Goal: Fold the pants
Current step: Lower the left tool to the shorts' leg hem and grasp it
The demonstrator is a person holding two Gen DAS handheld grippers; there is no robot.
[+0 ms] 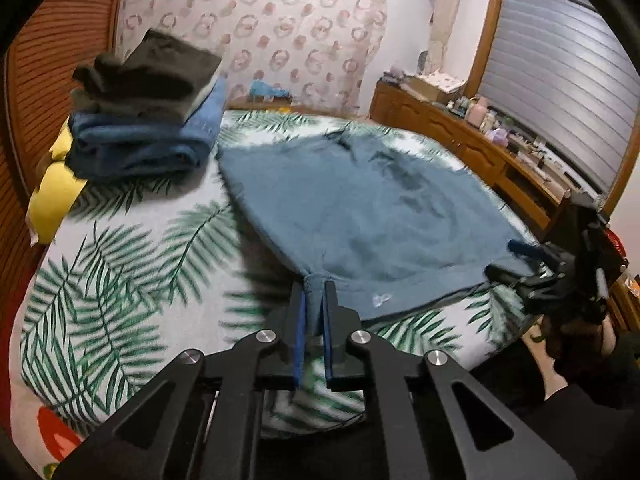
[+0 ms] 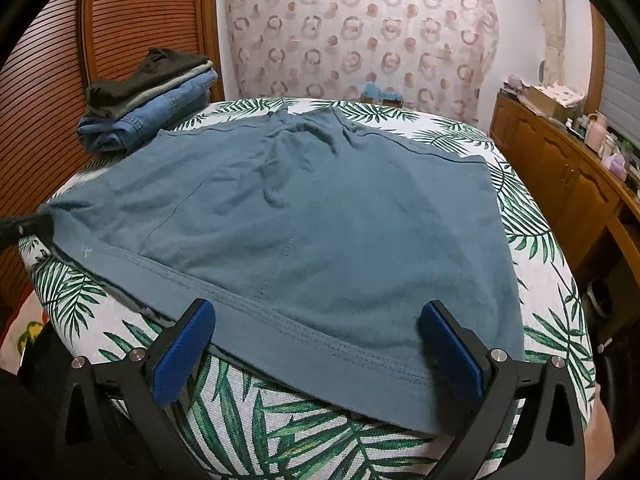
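The left gripper (image 1: 315,292) has its blue pads pinched tight on the near left corner of the pants (image 1: 360,216), the hem bunched into a small tuck between them. The right gripper (image 2: 316,320) stands wide, its pads straddling the near hem toward the right side, with cloth lying between them but not yet pressed. The blue-grey pants lie spread flat on the bed (image 2: 304,420) with its leaf-print cover, near hem toward the person, far edge wrinkled at the middle. The step in hand looks to be securing both near corners before the first fold. To do it well, the right gripper should probably shift outward to the actual right corner, sink until the lower pad slides under the hem, then close on both layers at once. Only with both holds firm should the hem be lifted, kept taut and level between the two grippers, so that the fold lands square and does not drag the far wrinkles along. A stack of folded clothes (image 1: 148,116) sits at the far left of the bed, well apart from the pants; the lift should stay clear of it.
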